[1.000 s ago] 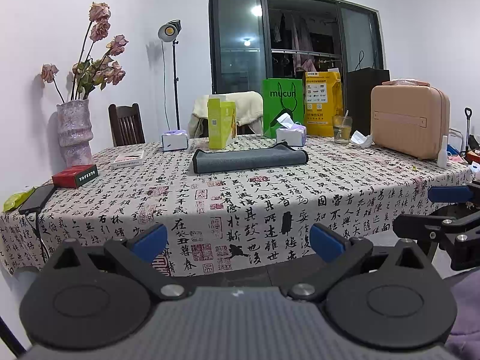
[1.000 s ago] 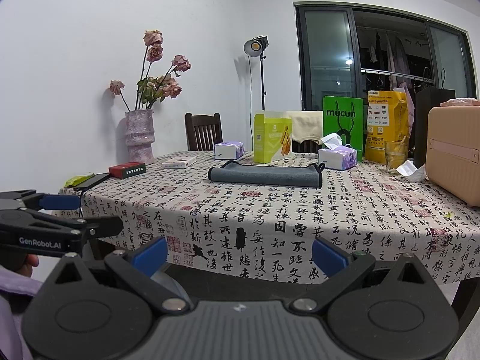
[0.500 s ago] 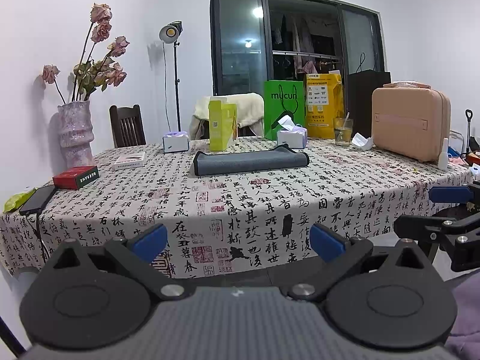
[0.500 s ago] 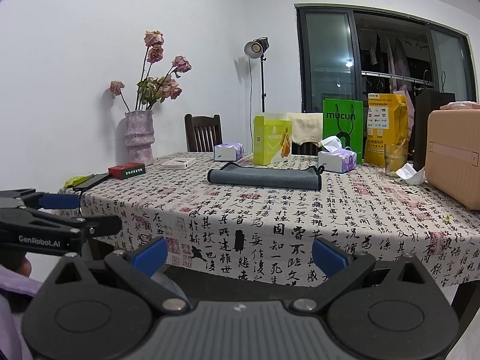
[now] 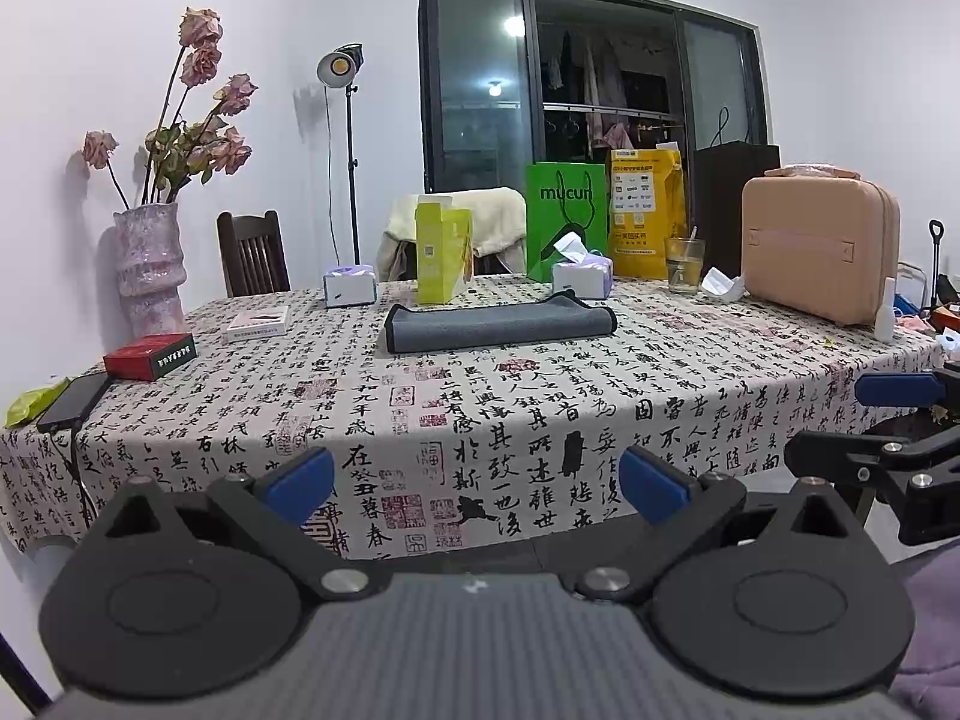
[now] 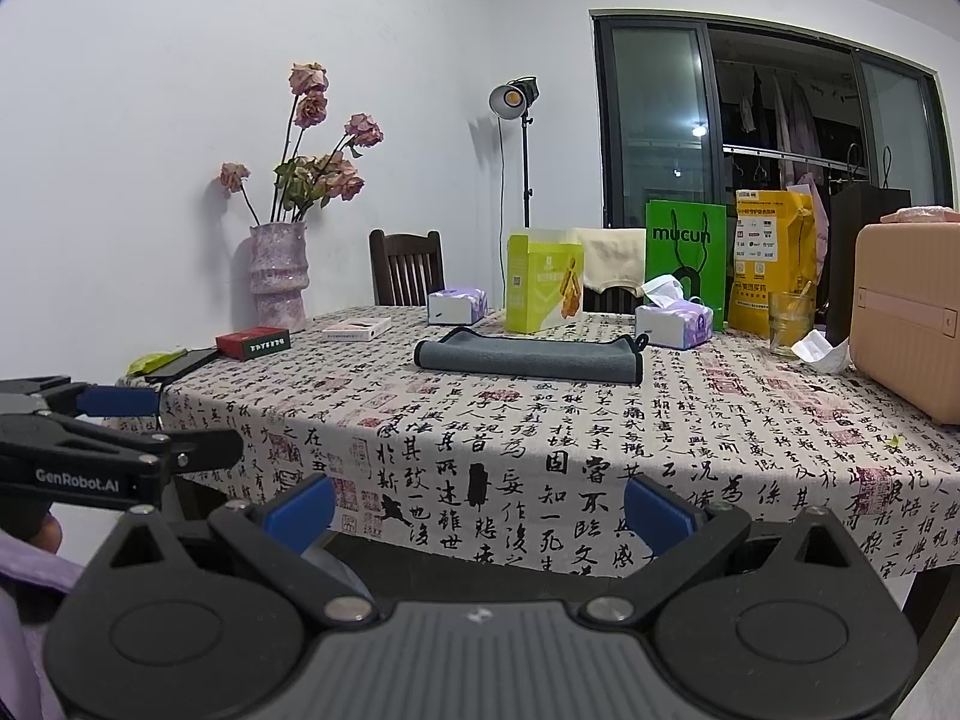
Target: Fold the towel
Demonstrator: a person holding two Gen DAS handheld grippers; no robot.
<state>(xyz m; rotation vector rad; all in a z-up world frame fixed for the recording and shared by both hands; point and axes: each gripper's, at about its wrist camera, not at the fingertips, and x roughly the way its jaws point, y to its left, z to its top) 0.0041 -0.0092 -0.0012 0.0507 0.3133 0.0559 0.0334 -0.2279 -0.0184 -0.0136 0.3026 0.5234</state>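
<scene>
Left gripper point(image 5: 474, 483): jaws spread, empty, off the table's point(image 5: 690, 384) near edge. Grey towel point(image 5: 501, 324) lies folded mid-table toward the far side, long axis running left–right. Right gripper point(image 6: 480, 507): jaws spread, empty.

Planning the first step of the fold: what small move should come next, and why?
Probably bring both forward over the table: the left hand-held gripper and right hand-held gripper hang open short of its edge, and the grey towel lies untouched mid-table.
</scene>
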